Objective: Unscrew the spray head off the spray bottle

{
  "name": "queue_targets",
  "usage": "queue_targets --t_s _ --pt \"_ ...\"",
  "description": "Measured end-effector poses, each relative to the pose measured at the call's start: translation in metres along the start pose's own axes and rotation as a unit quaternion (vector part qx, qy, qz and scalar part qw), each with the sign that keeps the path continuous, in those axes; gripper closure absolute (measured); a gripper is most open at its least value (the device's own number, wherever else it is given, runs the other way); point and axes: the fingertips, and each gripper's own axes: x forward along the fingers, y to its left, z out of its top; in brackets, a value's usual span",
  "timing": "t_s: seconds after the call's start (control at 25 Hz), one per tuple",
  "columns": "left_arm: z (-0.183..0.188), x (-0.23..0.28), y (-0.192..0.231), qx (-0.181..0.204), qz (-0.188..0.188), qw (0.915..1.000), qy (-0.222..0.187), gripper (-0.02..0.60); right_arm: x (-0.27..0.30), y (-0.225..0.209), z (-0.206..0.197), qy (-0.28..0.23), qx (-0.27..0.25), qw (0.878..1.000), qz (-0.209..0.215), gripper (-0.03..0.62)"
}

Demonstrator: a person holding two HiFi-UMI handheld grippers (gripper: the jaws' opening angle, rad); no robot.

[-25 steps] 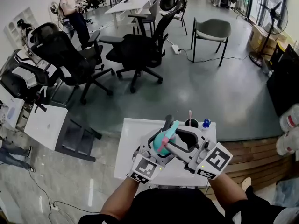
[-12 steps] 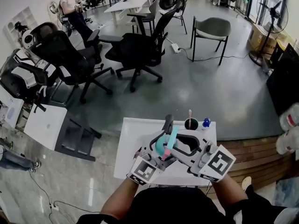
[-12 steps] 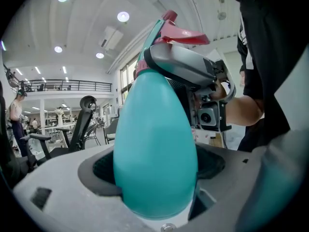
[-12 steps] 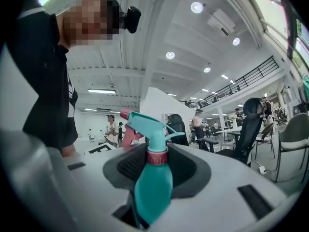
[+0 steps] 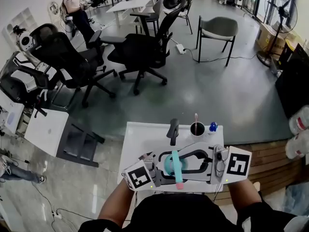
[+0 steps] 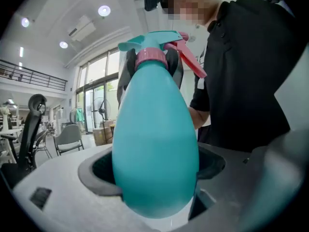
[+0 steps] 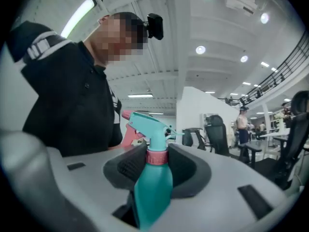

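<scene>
Left gripper view: the left gripper (image 6: 154, 170) has its jaws clamped on the belly of the teal spray bottle (image 6: 154, 139).

Right gripper view: the right gripper (image 7: 158, 162) jaws pinch the pink collar (image 7: 157, 157) just under the spray head (image 7: 147, 123).

Head view: I see the spray bottle held between both sets of jaws, above the white desk (image 5: 140, 139).

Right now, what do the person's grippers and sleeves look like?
Both the left gripper and right gripper have pale grey moulded shells, with dark ribbed pads lining the jaws. Each carries a white cube printed with black square markers. The person wears a black short-sleeved top.
</scene>
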Motion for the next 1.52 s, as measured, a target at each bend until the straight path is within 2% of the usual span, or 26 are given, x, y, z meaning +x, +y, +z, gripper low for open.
queue_targets --t_s 0.08,0.16,0.28,0.4,0.48,0.64,0.8,0.88,1.0,1.2,1.32,1.4,1.52 --pt "0.006 0.003 -0.007 0.007 -0.016 0.9998 -0.010 0.152 -0.002 0.008 0.001 0.002 -0.005 0.999 0.032 0.451" --pt "0.007 0.004 -0.007 0.001 -0.015 0.9997 -0.019 0.152 -0.003 0.007 0.002 0.001 -0.003 0.999 0.036 0.450" --pt "0.000 0.002 0.005 -0.022 0.014 0.9995 -0.016 0.152 -0.003 -0.005 -0.001 -0.011 0.003 1.000 0.004 0.448" --pt "-0.013 -0.004 0.030 -0.044 0.079 0.9959 0.007 0.152 -0.006 -0.025 -0.006 -0.018 0.001 0.998 -0.052 0.433" --pt "-0.019 -0.010 0.047 -0.053 0.127 0.9902 0.023 0.152 -0.009 -0.038 -0.007 -0.025 0.007 0.996 -0.086 0.405" --pt "-0.033 -0.023 0.075 -0.050 0.204 0.9756 0.065 0.152 -0.016 -0.056 -0.009 -0.022 0.010 0.990 -0.138 0.404" --pt "-0.043 -0.029 0.091 -0.060 0.265 0.9576 0.095 0.152 -0.018 -0.067 -0.019 0.001 0.010 0.983 -0.186 0.404" --pt "-0.050 -0.027 0.095 -0.068 0.284 0.9505 0.106 0.152 -0.017 -0.072 -0.023 0.003 0.017 0.978 -0.206 0.404" --pt "-0.067 -0.018 0.090 -0.074 0.283 0.9482 0.124 0.152 -0.014 -0.078 -0.028 0.003 0.023 0.970 -0.240 0.404" --pt "-0.076 -0.011 0.085 -0.083 0.282 0.9465 0.133 0.152 -0.019 -0.088 -0.033 0.005 -0.007 0.954 -0.299 0.434" --pt "-0.075 -0.010 0.082 -0.079 0.273 0.9498 0.131 0.152 -0.019 -0.085 -0.032 0.007 -0.003 0.956 -0.292 0.437" --pt "-0.067 -0.009 0.078 -0.071 0.253 0.9569 0.123 0.152 -0.016 -0.078 -0.029 0.007 0.017 0.962 -0.274 0.441" --pt "-0.057 -0.006 0.069 -0.070 0.202 0.9709 0.108 0.152 -0.012 -0.067 -0.026 0.012 0.029 0.972 -0.232 0.442"
